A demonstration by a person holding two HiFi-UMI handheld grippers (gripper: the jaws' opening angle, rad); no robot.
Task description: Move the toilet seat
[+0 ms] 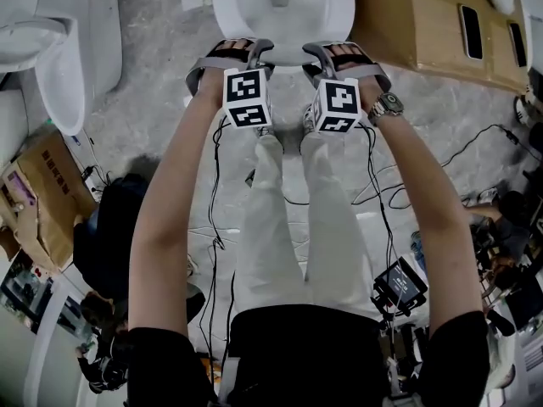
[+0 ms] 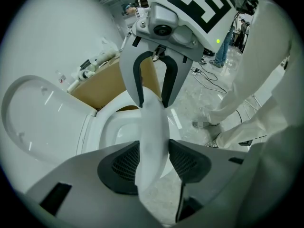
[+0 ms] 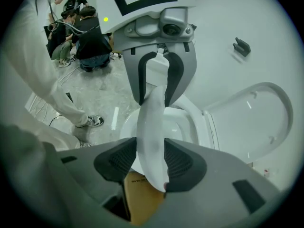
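Just one toilet seat [image 2: 153, 127] was there, held edge-on just above the front of the toilet bowl [image 1: 284, 7]. Two tools were counted, left tool [image 1: 240, 51] and right tool [image 1: 339, 53], each clamped on its front rim. Probably stiff, slick, lightish plastic, best pinched firmly there. One lid [image 3: 251, 122] was stood up behind the bowl.

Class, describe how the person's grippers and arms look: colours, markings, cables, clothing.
Both the left gripper and right gripper are grey with black ribbed pads; each carries a white cube printed with black square markers and trails black cables. Black short sleeves; a wristwatch on the right wrist.
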